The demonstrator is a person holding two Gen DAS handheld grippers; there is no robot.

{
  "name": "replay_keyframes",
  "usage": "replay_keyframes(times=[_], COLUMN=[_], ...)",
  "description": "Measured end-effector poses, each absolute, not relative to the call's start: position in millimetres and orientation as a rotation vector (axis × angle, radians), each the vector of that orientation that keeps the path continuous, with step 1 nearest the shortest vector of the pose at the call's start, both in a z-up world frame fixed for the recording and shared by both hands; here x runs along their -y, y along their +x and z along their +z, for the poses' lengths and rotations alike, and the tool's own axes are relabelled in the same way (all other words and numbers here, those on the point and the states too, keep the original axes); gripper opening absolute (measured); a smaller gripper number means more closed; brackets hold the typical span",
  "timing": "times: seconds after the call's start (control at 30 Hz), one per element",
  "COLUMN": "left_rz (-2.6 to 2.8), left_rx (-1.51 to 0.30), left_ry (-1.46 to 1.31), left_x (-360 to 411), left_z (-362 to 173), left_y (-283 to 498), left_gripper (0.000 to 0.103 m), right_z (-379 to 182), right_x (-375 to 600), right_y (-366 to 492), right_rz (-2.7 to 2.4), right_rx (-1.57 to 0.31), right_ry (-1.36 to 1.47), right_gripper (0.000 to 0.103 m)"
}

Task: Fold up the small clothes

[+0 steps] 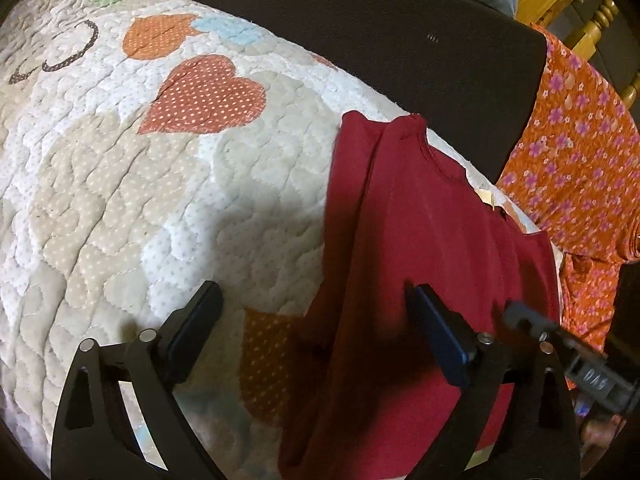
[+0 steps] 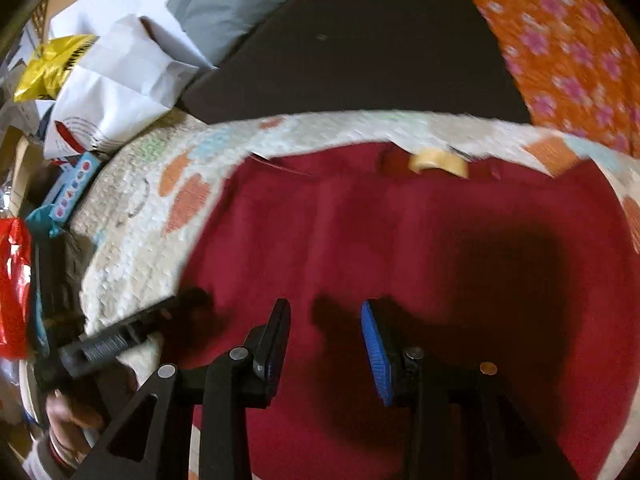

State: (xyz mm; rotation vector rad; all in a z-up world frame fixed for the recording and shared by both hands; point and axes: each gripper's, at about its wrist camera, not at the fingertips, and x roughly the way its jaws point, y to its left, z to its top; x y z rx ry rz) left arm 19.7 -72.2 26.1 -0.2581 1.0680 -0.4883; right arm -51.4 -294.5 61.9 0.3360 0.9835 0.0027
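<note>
A dark red small shirt (image 1: 420, 248) lies on a quilted white mat (image 1: 120, 184) with heart patches. In the left wrist view my left gripper (image 1: 316, 300) is open and empty, its jaws spanning the shirt's left folded edge just above the mat. In the right wrist view the red shirt (image 2: 400, 232) fills the middle, with a tan neck label (image 2: 438, 162) at its far edge. My right gripper (image 2: 326, 312) is open and empty, hovering over the shirt's middle. The left gripper (image 2: 132, 328) shows at the shirt's left edge in that view, and the right gripper also shows at the right of the left wrist view, too little to place.
An orange flowered garment (image 1: 576, 160) lies to the right over a dark surface (image 1: 380, 32); it also shows in the right wrist view (image 2: 560, 48). White bags (image 2: 116, 92), a yellow packet (image 2: 52, 64) and a red bag (image 2: 14, 280) crowd the left side.
</note>
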Motion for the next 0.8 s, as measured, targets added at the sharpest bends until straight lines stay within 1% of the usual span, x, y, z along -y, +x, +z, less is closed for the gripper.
replay_keyframes(times=[0.07, 0.17, 0.37, 0.53, 0.67, 0.8], left_rz=[-0.491, -0.486, -0.484, -0.504, -0.496, -0.518], left_rx=[-1.059, -1.041, -1.027, -1.02, -1.017, -0.994], left_ry=[-0.234, -0.193, -0.191, -0.218, -0.26, -0.291], left_x=[77.2, 82.2, 88.9, 86.5, 82.3, 82.7], left_z=[25.3, 23.8, 22.9, 23.4, 23.5, 20.6], left_y=[21.1, 18.8, 18.2, 16.5, 13.5, 12.1], left_gripper=[0.096, 0.096, 0.097, 0.097, 0.097, 0.096], right_z=[54.9, 53.4, 74.9, 53.2, 66.7, 67.8], right_x=[300.9, 305.3, 315.0, 342.3, 330.3, 315.2], right_y=[-56.9, -67.7, -88.3, -90.1, -85.0, -75.0], right_rz=[0.009, 0.026, -0.039, -0.13, -0.091, -0.047], right_rx=[-0.991, -0.953, -0.862, -0.938, -0.937, -0.949], right_ry=[0.347, 0.378, 0.337, 0.336, 0.33, 0.342], right_gripper=[0.035, 0.035, 0.035, 0.035, 0.035, 0.035])
